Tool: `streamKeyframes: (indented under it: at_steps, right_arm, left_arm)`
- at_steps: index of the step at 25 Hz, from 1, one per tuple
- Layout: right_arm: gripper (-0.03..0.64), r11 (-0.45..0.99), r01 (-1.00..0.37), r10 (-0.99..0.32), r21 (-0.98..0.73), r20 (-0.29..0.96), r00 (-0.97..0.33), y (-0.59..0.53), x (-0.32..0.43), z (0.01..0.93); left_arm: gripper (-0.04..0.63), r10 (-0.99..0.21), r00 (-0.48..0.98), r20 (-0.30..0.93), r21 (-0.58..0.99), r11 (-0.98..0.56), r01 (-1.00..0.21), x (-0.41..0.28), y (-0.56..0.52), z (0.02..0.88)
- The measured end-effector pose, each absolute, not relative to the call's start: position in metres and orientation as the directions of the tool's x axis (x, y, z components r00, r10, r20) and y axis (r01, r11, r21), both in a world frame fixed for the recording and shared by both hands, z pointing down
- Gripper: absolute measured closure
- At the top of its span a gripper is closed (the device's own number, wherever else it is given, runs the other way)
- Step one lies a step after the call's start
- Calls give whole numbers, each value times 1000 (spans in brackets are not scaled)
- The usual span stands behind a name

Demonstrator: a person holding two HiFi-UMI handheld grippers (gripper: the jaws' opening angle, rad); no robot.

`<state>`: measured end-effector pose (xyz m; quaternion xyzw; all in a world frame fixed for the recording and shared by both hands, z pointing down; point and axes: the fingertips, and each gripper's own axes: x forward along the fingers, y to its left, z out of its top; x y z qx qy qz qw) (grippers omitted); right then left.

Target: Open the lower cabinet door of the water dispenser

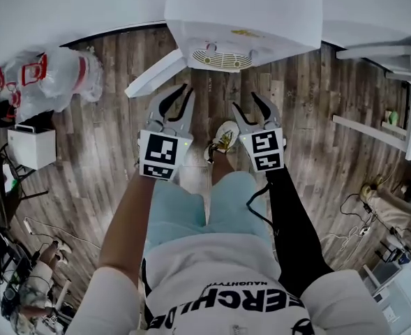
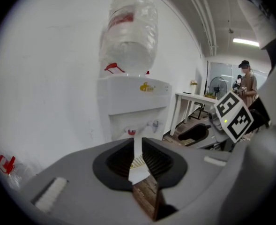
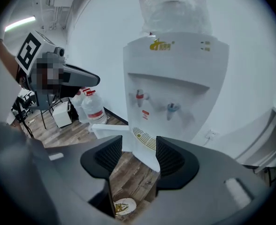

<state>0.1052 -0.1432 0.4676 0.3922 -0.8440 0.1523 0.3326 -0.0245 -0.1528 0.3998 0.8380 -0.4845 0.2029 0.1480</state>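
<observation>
I get bright, even indoor light, with a ceiling strip light glowing. The white wall and water dispenser look slightly washed out. Both gripper views bulge, with black corners. The left gripper body near the lens is soft. Floor shadows are faint.

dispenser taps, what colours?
One red tap, one blue tap, on the white water dispenser. Right gripper view shows them best.

door swung out left | floor ahead free | shelf right
</observation>
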Motion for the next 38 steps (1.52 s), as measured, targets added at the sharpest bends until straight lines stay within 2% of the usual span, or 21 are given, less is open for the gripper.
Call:
streamKeyframes:
  at_steps: [8,18,29,38]
  right_arm:
    - [410,519,-854,-693,32,601,-398,-126,119,383]
    - [410,400,-916,-801,24,495,-337,-69,94,294]
    - [411,375,-926,-855,46,403,-326,-5,66,217]
    - [411,354,-931,-884,89,356,-302,21,68,178]
  left_arm:
    - [537,-739,517,432,56,-550,-833,-4,-138,332]
    - [537,-735,543,405,61,-571,-819,-59,-79,271]
    - [537,-718,621,314,27,-648,-761,-70,-34,190]
    - [537,-738,635,228,2,-652,-758,-80,-11,139]
